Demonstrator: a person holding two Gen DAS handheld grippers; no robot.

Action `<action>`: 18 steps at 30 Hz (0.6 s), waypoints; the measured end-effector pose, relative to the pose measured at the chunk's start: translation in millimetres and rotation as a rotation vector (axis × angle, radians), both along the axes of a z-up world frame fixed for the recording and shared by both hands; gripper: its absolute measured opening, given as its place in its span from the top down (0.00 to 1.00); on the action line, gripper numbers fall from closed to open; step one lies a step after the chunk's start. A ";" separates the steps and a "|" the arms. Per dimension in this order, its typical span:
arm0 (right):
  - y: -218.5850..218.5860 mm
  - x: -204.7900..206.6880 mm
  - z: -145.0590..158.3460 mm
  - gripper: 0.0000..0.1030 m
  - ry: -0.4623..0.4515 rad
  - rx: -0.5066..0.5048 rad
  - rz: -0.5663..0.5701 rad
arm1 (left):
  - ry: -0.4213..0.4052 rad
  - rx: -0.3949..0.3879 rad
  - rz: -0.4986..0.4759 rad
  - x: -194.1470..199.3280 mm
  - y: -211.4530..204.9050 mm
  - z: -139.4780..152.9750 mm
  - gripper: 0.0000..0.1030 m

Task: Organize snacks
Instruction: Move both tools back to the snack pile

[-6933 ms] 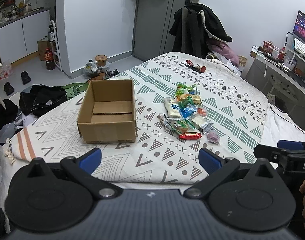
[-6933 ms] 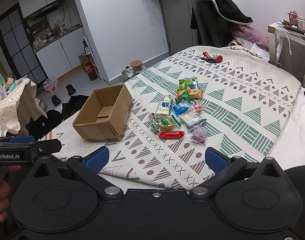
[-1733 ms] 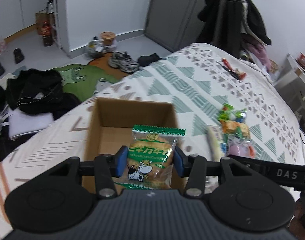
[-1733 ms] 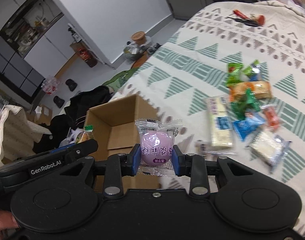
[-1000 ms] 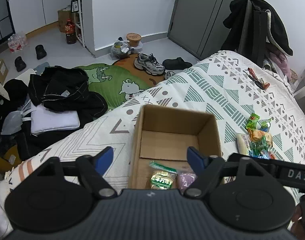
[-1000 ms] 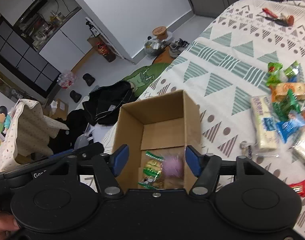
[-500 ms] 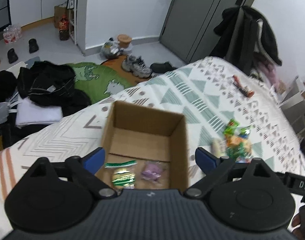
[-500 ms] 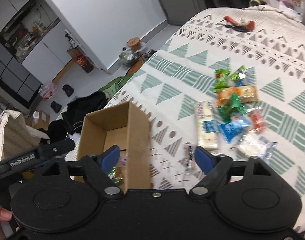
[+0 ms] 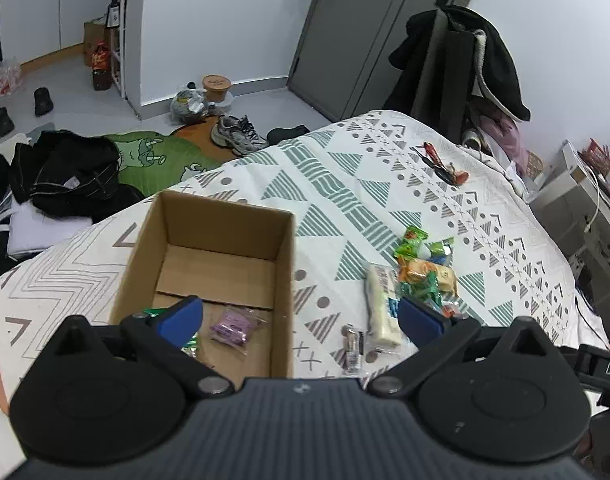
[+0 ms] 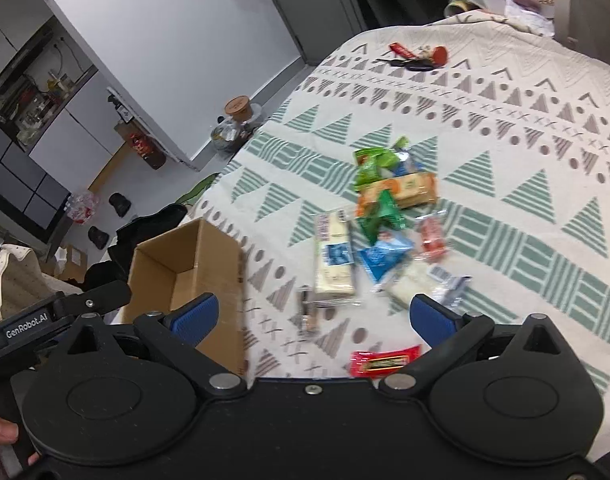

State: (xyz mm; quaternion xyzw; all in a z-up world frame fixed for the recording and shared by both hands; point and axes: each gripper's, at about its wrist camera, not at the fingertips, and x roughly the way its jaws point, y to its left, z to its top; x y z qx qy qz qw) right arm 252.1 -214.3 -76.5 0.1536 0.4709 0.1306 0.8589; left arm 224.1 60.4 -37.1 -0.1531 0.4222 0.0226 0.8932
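Note:
An open cardboard box [image 9: 221,236] stands on the patterned bedspread; it also shows in the right wrist view [image 10: 193,264]. Inside it lie a purple snack packet [image 9: 235,325] and a green snack packet [image 9: 191,346], half hidden by my finger. My left gripper [image 9: 301,318] is open and empty above the box's near right corner. A pile of snack packets [image 10: 385,216] lies right of the box, with a long white bar [image 10: 333,256] and a red packet [image 10: 385,360]. My right gripper [image 10: 313,312] is open and empty over the near end of that pile.
Keys with a red tag [image 10: 417,58] lie at the far side of the bed. The bed edge drops to a floor with clothes [image 9: 65,172] and shoes [image 9: 237,134] on the left. A coat-draped chair [image 9: 457,64] and a desk [image 9: 585,208] stand beyond.
Both grippers let their snacks fall into the box about a second ago. Since then both have swung right, away from the box and toward the snack pile.

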 end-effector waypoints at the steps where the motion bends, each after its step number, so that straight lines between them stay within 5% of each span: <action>1: -4.4 -1.3 -0.9 0.00 -0.002 -0.002 0.001 | -0.002 0.002 -0.003 -0.8 -3.5 0.1 0.00; 13: -57.1 -5.3 -27.4 0.08 0.021 0.022 -0.011 | -0.036 0.033 -0.075 -9.7 -60.0 -6.6 0.03; 18: -74.7 0.3 -47.0 0.24 0.042 0.071 -0.021 | -0.045 0.035 -0.096 -8.7 -81.3 -16.2 0.15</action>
